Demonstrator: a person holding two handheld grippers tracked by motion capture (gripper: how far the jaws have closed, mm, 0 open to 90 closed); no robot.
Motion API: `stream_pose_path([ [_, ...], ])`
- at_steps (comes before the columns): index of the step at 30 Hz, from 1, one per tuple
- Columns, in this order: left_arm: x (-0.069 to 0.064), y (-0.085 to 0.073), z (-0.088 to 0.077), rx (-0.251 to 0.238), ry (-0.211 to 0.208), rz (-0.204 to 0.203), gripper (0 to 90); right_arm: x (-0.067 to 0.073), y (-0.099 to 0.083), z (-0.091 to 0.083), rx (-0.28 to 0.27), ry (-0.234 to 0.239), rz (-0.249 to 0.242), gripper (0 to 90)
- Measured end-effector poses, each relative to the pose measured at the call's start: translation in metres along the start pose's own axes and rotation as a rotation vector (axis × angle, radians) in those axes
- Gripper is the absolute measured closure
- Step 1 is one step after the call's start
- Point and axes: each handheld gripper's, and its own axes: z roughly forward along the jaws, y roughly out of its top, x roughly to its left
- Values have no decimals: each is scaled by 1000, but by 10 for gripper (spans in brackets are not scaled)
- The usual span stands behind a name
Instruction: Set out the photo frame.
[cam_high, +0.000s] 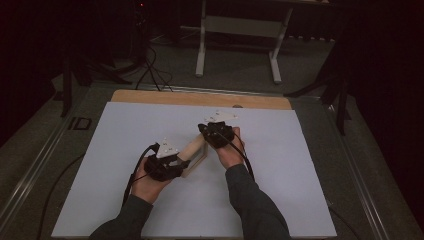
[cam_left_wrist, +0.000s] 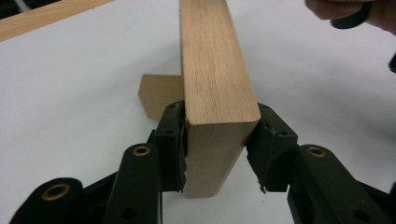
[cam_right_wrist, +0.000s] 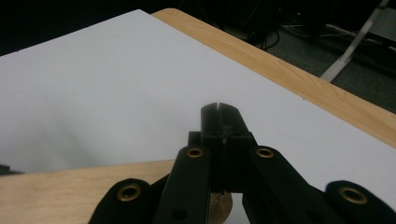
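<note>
**Left gripper on the wooden block, right gripper closed above it**

Starting at the left gripper (cam_left_wrist: 217, 154): its two black jaws are sitting either side of the near end of a pale wooden block (cam_left_wrist: 212, 74). The left jaw's pad is pressing flat against the wood; the right jaw's pad is touching near the block's upper corner, with a sliver of daylight opening lower down. So it is clamping the block, though not squarely. The block is standing on its narrow edge and running away from the camera across the white table cover (cam_left_wrist: 70, 84). A second, flatter piece of wood (cam_left_wrist: 159, 93) is poking out behind the block's left side, lying on the cover.

Over to the right gripper (cam_right_wrist: 219, 109): its jaws are pressed together, tip against tip, with nothing between them. A light wooden piece is lying just under and to the left of them.

From the high view, the left gripper (cam_high: 172, 161) is holding the block (cam_high: 192, 147) at its near end, while the right gripper (cam_high: 216, 132) is hovering at the far end. Both hands are working near the middle of the cover, whose wooden table edge (cam_high: 200, 98) is showing beyond.
</note>
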Motion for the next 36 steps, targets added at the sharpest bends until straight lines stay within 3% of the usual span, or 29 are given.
stream_pose_path([
  [15,15,-3,-3,-10,71,-77,563,-5,-8,-14,7,-2,-15,898],
  [31,23,-3,0,-23,83,-113,572,-6,-12,-23,14,5,-2,895],
  [36,23,-3,1,-28,77,-107,564,-9,-13,-24,8,19,16,851],
])
